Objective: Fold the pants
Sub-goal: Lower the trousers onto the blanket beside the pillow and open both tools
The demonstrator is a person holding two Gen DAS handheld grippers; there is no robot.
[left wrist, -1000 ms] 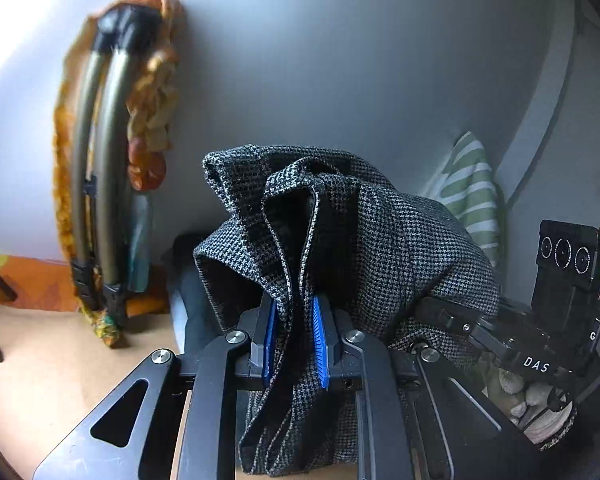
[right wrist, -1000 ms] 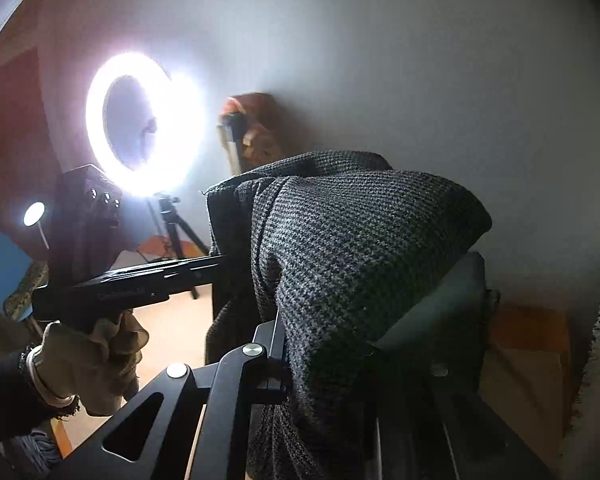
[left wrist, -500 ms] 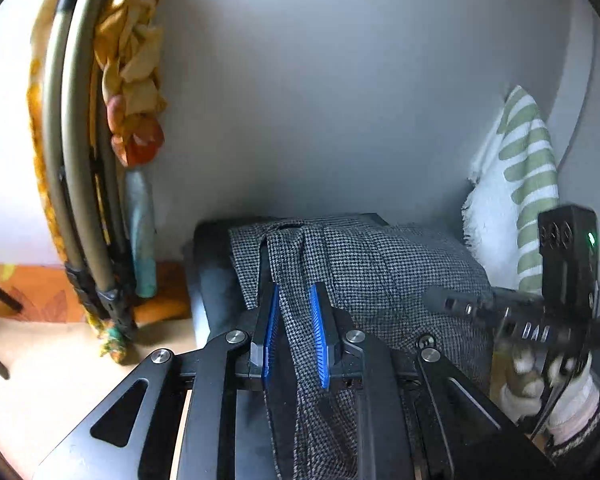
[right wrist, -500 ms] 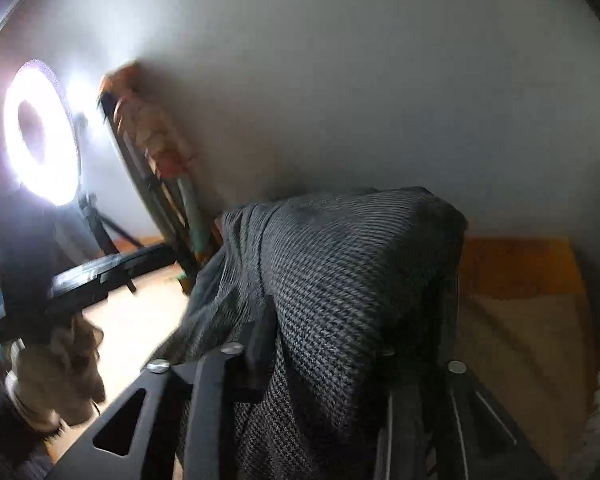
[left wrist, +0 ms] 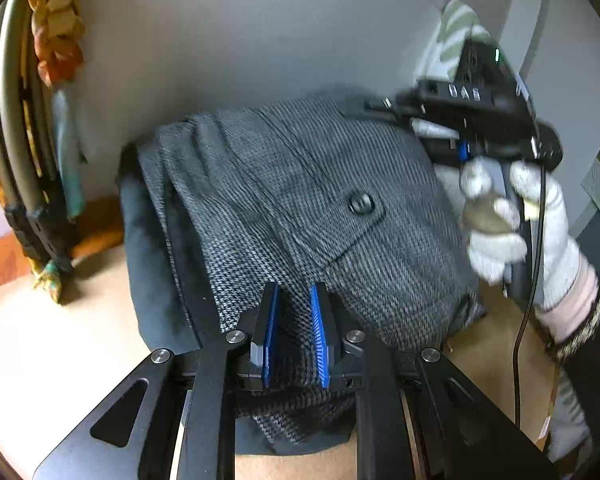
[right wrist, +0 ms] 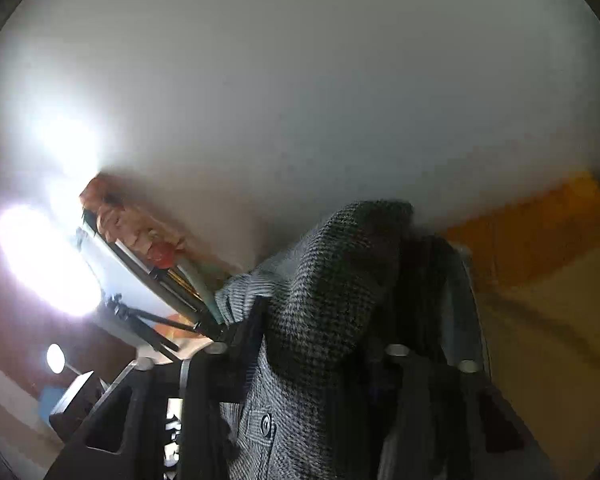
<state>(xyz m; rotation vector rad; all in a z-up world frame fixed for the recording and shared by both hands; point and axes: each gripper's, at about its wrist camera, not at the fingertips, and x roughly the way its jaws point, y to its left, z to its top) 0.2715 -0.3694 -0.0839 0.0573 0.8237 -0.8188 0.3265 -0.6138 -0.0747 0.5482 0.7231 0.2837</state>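
Observation:
Grey houndstooth pants [left wrist: 300,184], folded, with a black button [left wrist: 362,204], lie on a dark folded garment [left wrist: 152,248] on the tan table [left wrist: 60,340]. My left gripper [left wrist: 294,292] is shut on the pants' near edge, blue pads pinching the cloth. In the left wrist view a gloved hand [left wrist: 496,216] holds my right gripper [left wrist: 366,106] at the pants' far right corner. In the right wrist view, cloth of the pants [right wrist: 332,264] is heaped between the right gripper's [right wrist: 332,300] spread fingers. Those jaws are closing; the pads are hidden.
A folded metal frame draped with orange cloth [left wrist: 24,120] leans on the white wall at the left. A green-striped cloth [left wrist: 452,28] hangs at the far right. A bright ring light [right wrist: 48,264] on a tripod glares beyond the table.
The pants, held up bunched in the air a second ago, came down flat onto the dark garment. Both grippers sank with them. The right gripper rolled and its fingers spread.

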